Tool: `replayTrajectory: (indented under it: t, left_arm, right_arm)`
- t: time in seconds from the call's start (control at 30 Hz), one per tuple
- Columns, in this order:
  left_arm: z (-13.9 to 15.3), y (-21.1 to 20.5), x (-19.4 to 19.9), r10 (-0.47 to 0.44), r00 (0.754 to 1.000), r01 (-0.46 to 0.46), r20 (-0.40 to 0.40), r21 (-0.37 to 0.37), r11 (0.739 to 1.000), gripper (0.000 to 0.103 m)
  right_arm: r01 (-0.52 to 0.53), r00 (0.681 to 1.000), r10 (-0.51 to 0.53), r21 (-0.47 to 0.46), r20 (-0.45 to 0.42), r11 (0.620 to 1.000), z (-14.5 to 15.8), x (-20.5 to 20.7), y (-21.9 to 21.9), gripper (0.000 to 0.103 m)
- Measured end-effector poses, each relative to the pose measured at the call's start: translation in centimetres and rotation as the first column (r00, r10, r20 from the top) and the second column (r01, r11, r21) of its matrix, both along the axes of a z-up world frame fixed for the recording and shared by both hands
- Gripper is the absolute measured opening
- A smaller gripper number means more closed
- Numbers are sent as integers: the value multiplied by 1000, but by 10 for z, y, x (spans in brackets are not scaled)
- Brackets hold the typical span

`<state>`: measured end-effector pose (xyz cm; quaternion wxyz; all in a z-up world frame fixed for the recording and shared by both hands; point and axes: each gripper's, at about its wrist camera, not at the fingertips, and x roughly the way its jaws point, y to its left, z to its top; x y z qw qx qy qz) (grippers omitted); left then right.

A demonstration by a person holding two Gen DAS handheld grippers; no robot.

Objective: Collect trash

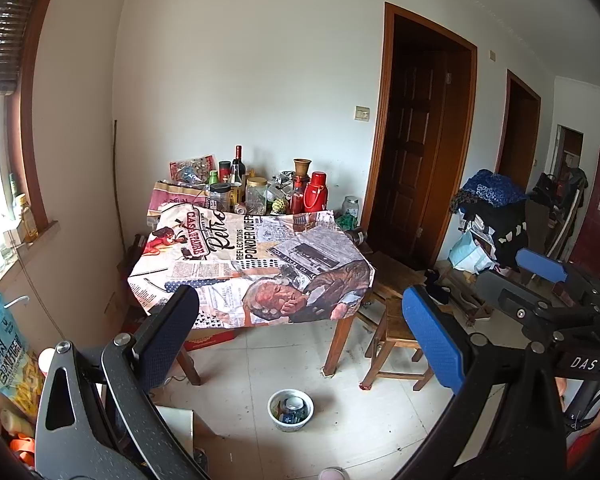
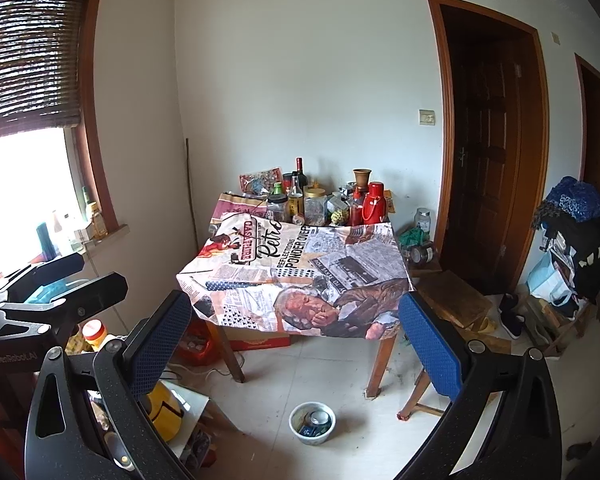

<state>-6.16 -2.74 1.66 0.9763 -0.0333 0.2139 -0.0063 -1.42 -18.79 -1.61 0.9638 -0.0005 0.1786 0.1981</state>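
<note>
White bowl [image 1: 290,409] sits on the floor tiles at approx 6 o'clock in both views, in front of the desk [image 1: 342,346], w/ a can and bits of trash inside; contents too small to sort out. Left hand-held gripper [image 1: 300,344] has its jaws spread wide, nothing between them; right hand-held gripper [image 2: 296,350] likewise agape and empty. Both hang well apart from the bowl.

Desk top is hidden under a newspaper-print cloth [image 1: 256,264]; bottles, jars and a red flask [image 1: 315,192] crowd its far edge at 12 o'clock, labels unreadable. Stool [image 1: 396,344] at 3 o'clock is partly blocked by the blue finger pad.

Left wrist view only: snack bag [image 1: 4,356] at 9 o'clock, cut off by the frame, plus a 2nd doorway and a red door far right. Right wrist view only: yellow item [image 2: 164,408] at 7 o'clock behind the dark finger, can't tell what it is; window blind [image 2: 32,52] at 10 o'clock.
</note>
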Motion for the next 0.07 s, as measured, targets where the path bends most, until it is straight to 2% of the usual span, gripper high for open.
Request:
replayTrajectory:
  t: [0.07]
  left_arm:
    - [-1, 0, 5, 6, 1000, -6, -6, -1, 1000, 102]
  right_arm:
    - [-6, 1000, 6, -1, -8, 1000, -2, 6, 1, 103]
